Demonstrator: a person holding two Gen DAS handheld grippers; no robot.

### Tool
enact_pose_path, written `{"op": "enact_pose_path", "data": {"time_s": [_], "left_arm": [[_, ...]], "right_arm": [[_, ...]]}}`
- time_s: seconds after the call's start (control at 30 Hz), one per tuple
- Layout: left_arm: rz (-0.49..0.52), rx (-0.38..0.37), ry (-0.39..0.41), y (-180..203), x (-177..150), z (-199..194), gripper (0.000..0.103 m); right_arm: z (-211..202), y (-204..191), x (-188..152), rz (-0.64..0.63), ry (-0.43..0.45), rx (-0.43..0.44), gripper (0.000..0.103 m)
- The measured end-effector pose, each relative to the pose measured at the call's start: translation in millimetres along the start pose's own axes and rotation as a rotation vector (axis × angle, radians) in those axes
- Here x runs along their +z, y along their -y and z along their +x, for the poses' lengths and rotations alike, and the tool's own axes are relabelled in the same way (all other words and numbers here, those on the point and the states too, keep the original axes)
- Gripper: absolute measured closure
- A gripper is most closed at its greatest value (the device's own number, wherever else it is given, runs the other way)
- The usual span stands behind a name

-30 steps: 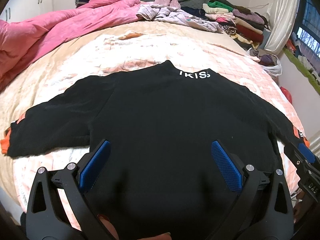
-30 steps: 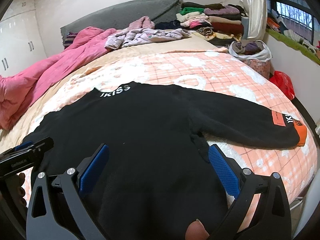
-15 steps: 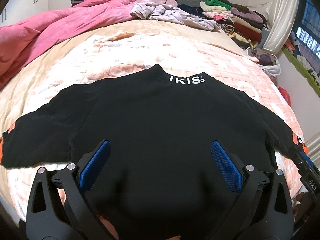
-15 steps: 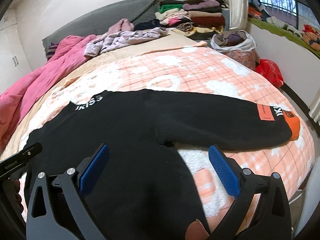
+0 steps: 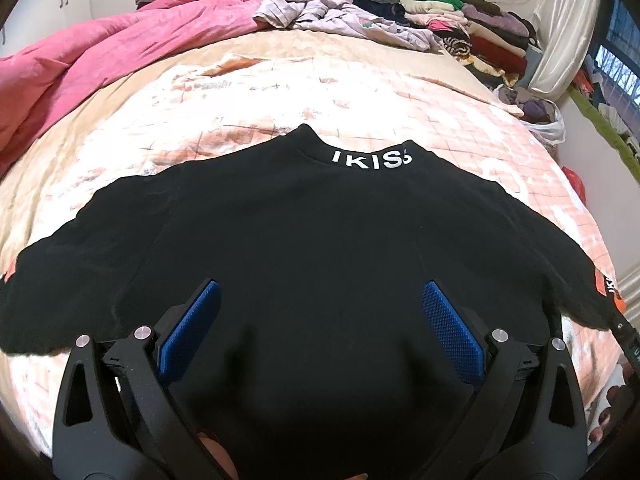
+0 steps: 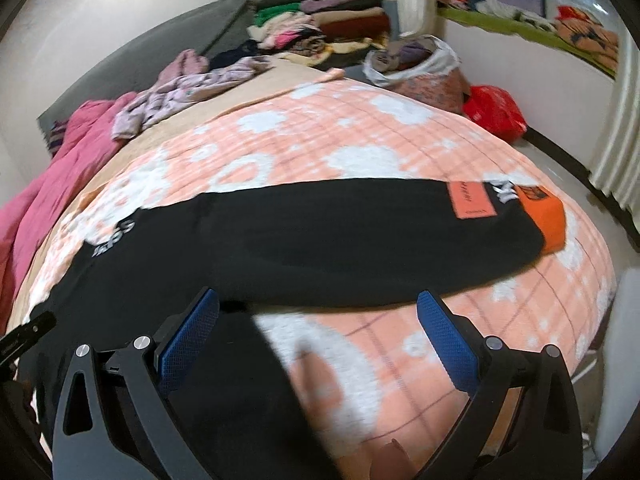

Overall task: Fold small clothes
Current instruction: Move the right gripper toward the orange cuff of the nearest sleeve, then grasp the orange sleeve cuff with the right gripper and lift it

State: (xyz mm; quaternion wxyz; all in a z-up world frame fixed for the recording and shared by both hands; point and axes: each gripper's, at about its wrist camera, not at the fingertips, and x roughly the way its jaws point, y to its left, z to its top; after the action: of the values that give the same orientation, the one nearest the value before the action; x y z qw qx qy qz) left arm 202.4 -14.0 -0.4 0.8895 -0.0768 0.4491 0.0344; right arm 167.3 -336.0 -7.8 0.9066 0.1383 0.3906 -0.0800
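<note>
A black sweater (image 5: pixel 312 240) with white collar lettering lies flat on the bed, sleeves spread to both sides. My left gripper (image 5: pixel 320 332) is open and empty above its lower body. My right gripper (image 6: pixel 318 334) is open and empty, over the bedspread just below the right sleeve (image 6: pixel 360 248), which ends in an orange cuff (image 6: pixel 544 216) with an orange patch (image 6: pixel 472 200). The right gripper's tip shows at the right edge of the left wrist view (image 5: pixel 624 336).
The bed has a peach and white checked cover (image 5: pixel 280 92). A pink duvet (image 5: pixel 80 60) lies far left. Loose clothes (image 5: pixel 340 20) and a folded stack (image 5: pixel 472 32) lie at the head. A bag of clothes (image 6: pixel 416 68) and red bag (image 6: pixel 496 112) stand beside the bed.
My right gripper has swung right, from over the sweater's body toward the right sleeve and the bed's edge. My left gripper has drifted slightly, still over the sweater's body.
</note>
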Motion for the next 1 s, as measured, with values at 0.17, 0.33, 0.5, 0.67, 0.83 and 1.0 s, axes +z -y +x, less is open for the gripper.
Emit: {"op": "enact_pose_path", "data": {"time_s": [0.17,0.33,0.5,0.67,0.83,1.0], "left_arm": [[0.012,0.006,-0.012,3.4,3.8,11.7,0.008],[0.010,0.008,-0.017,4.9,6.9,19.4,0.008],[0.000,0.012,-0.021,4.0,11.4,26.7,0.008],[-0.013,0.020,-0.017,-0.9,19.3,33.1,0.008],[-0.026,0.020,-0.017,-4.7,24.7,38.8,0.008],[-0.038,0.009,-0.021,-6.9,23.7,40.0,0.008]], "right_arm": [[10.0,33.3,2.7,0.075,-0.010,-0.061,0.004],[21.0,76.0,7.3,0.173,-0.020,-0.122,0.004],[33.6,111.6,12.5,0.256,-0.042,-0.162,0.004],[54.8,139.4,15.5,0.364,-0.074,-0.133,0.004],[67.4,147.3,26.0,0.395,-0.042,-0.137,0.004],[75.4,153.0,40.6,0.391,0.007,-0.155,0.037]]}}
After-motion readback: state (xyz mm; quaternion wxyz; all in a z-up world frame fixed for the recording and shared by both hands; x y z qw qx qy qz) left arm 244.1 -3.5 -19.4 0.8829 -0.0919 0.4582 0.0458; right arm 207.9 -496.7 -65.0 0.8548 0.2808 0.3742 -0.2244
